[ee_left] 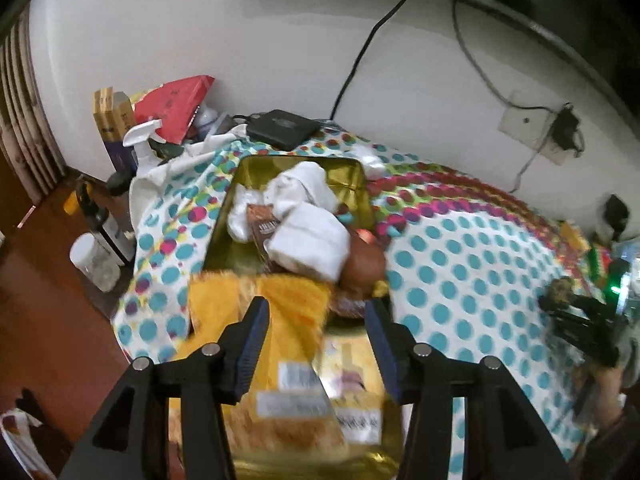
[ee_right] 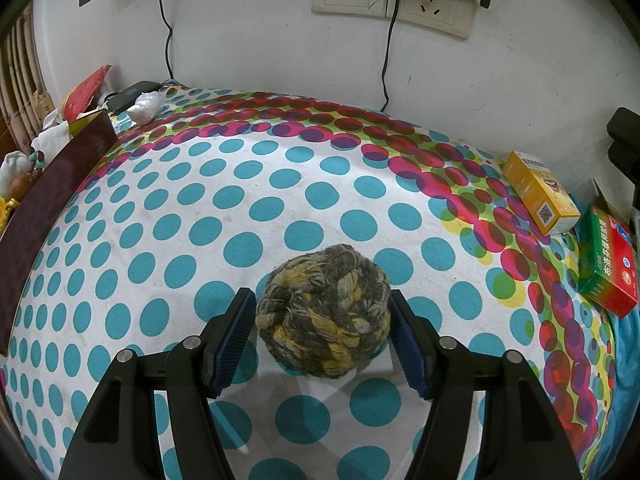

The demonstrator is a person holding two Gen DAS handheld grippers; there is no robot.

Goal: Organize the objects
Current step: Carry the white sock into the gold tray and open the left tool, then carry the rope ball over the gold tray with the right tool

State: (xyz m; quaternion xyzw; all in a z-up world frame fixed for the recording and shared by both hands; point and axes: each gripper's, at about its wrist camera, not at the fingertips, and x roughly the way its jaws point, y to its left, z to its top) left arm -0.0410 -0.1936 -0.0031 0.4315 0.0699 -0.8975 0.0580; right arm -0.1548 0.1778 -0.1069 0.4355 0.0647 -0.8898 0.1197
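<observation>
The rope ball (ee_right: 323, 311) sat between my right gripper (ee_right: 323, 332) pads, seemingly grasped above the dotted desk (ee_right: 160, 216), presumably bound for the gold tin (ee_left: 224, 220) far left, where my left gripper (ee_left: 316, 350) hovered released.

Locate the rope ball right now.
Right wrist view, center: the rope ball sits between the right gripper fingers, above the dotted cloth.
</observation>
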